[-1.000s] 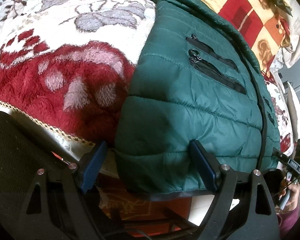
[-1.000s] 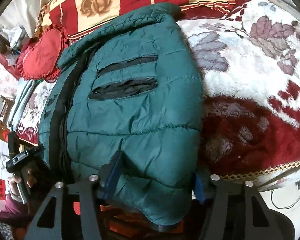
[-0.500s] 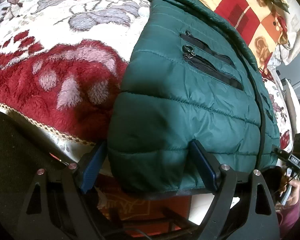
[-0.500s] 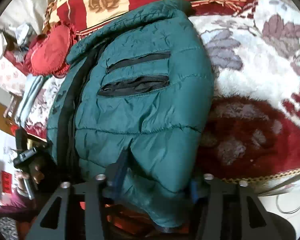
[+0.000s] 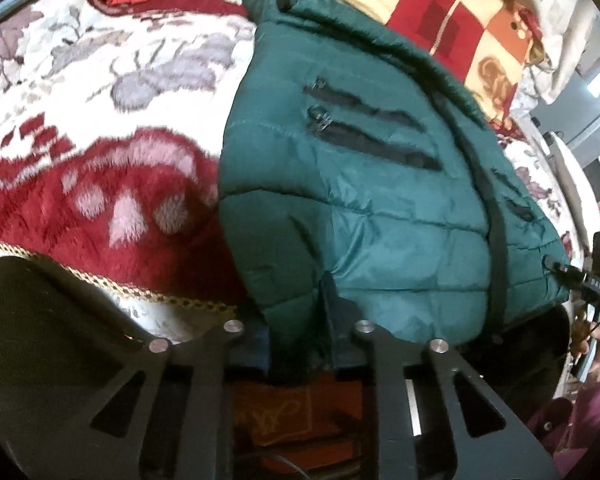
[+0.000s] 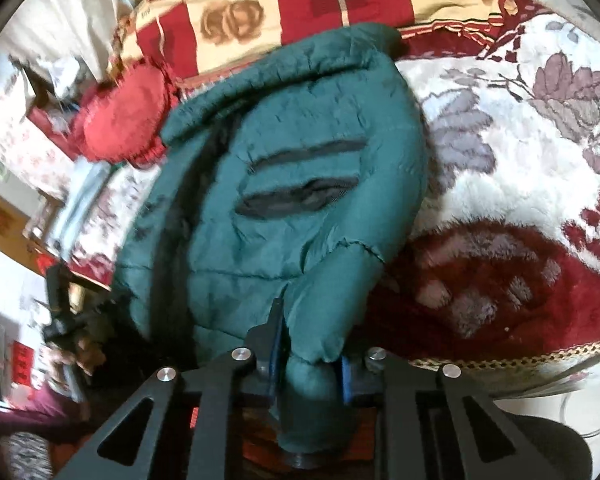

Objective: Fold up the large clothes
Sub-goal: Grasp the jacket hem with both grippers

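Note:
A dark green puffer jacket (image 5: pixel 380 208) lies front up on a bed, collar far, hem hanging over the near edge; it also fills the right wrist view (image 6: pixel 292 208). Black zip pockets show on its chest. My left gripper (image 5: pixel 296 320) is shut on the jacket's near-left hem corner. My right gripper (image 6: pixel 308 356) is shut on the near-right hem corner, with fabric bunched between its blue pads.
A red and white flowered fleece blanket (image 5: pixel 100 152) covers the bed, with a gold-trimmed edge (image 6: pixel 540 360) near me. A checked rose quilt (image 6: pixel 300 4) and a red heart cushion (image 6: pixel 120 120) lie at the far side. The other hand-held gripper (image 5: pixel 592 276) shows at the right.
Both grippers have closed from wide open onto the jacket's hem corners. The hem now bunches between the pads and the fabric is slightly pulled up.

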A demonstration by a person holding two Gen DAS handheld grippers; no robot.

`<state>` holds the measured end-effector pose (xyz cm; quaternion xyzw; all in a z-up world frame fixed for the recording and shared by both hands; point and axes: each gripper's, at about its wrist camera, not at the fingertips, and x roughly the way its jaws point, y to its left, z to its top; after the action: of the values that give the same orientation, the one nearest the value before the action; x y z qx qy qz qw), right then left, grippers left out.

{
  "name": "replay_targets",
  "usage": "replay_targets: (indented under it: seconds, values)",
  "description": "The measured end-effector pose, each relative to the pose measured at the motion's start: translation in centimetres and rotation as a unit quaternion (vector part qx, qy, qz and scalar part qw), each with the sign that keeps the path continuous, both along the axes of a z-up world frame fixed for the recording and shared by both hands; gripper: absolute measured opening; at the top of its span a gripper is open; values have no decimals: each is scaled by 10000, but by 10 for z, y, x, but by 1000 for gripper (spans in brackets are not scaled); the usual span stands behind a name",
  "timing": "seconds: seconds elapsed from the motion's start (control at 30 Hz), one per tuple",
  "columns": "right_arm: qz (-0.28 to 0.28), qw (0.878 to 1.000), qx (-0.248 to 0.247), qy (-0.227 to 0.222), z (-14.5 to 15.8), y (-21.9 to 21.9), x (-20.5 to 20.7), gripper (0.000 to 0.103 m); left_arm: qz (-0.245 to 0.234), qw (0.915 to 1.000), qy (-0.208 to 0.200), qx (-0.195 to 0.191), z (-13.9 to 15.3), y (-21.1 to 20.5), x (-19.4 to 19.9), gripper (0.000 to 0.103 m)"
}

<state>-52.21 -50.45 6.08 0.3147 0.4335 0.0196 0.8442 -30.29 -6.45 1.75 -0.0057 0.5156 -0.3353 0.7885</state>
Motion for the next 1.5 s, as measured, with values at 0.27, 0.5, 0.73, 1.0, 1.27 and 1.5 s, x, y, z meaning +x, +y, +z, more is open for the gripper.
replay_targets:
  seconds: [0.27, 0.5, 0.73, 1.0, 1.27, 1.5]
  values:
    - [-121, 9976, 440, -525, 28, -6, 7, 19, 73, 9982, -234, -553, 46, 11, 4, 15]
    - [-334, 9920, 613, -1050, 57, -24, 19, 18, 233, 9947, -507, -859, 80, 13, 19, 13]
    - [-552, 9886, 447, -1331, 81, -42, 49, 18, 359, 9904, -812, -1056, 116, 0, 42, 13]
    - [-888, 9856, 330, -1399, 96, -74, 96, 18, 663, 9859, -764, -1333, 140, -16, 87, 14]
    - [-1136, 9850, 106, -1291, 98, -93, 148, 18, 802, 9857, -981, -1112, 152, -48, 128, 14]
    - [-1310, 9849, -42, -1129, 95, -111, 183, 18, 901, 9853, -1230, -776, 156, -75, 157, 14]
